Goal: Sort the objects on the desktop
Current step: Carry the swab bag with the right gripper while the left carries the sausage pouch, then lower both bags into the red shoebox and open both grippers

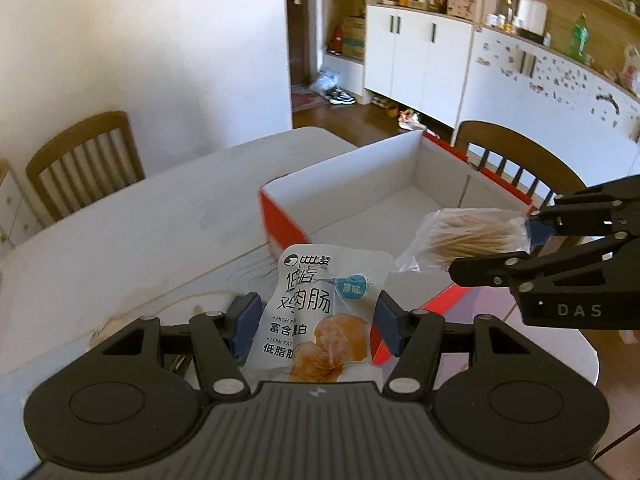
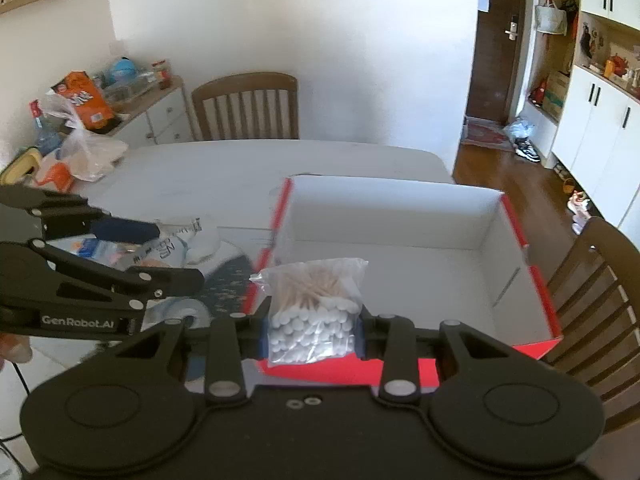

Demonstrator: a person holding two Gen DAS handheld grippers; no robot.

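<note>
Two grippers are up over the desk [image 2: 224, 168], each with a packet pinched between its blue pads. The left gripper [image 1: 316, 320] is closed on a white snack pouch [image 1: 320, 312] printed with Chinese lettering and a picture of sliced sausage, held upright above the desk just short of the near corner of the red box [image 1: 280, 220]. The right gripper [image 2: 312, 336] is clamped on a clear bag of cotton swabs [image 2: 312, 312], white tips toward the camera, raised over the box's near red edge. That box [image 2: 536, 284] sits open at the desk's right side, its white inside bare. A wooden chair [image 2: 246, 106] stands at the far edge, and plastic bags [image 2: 84, 156] are heaped at the far left corner.
</note>
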